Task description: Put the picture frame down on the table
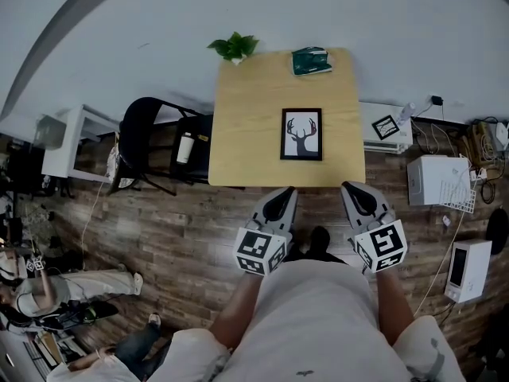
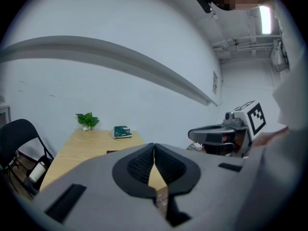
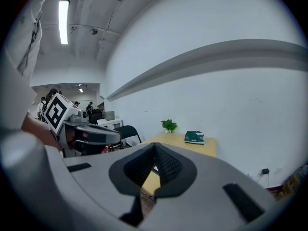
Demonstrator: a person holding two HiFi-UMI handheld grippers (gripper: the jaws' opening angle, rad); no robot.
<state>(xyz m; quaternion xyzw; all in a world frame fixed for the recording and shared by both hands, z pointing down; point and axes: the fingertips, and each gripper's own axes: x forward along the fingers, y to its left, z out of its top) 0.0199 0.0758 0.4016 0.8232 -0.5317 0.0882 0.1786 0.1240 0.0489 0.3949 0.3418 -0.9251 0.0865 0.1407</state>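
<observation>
Picture frame [image 1: 301, 134], one only, lies flat on the wooden table [image 1: 246, 126], toward its near right side and apart from both tongs. The left gripper [image 1: 288, 190] and the right gripper [image 1: 347, 187] hover side by side just off the table's near edge, each clenched with its pads together on nothing. At the far edge stand one potted plant [image 1: 234, 47] and one green book [image 1: 311, 60].

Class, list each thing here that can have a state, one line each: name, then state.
left tongs: shut, empty, short of the table.
right tongs: shut, empty, short of the table.
picture frame: lying flat, face up, on the table, untouched.
green book: closed, flat near the table's far right corner.
plant: upright at the far left corner.
folding chair: unfolded, left of the table.
</observation>
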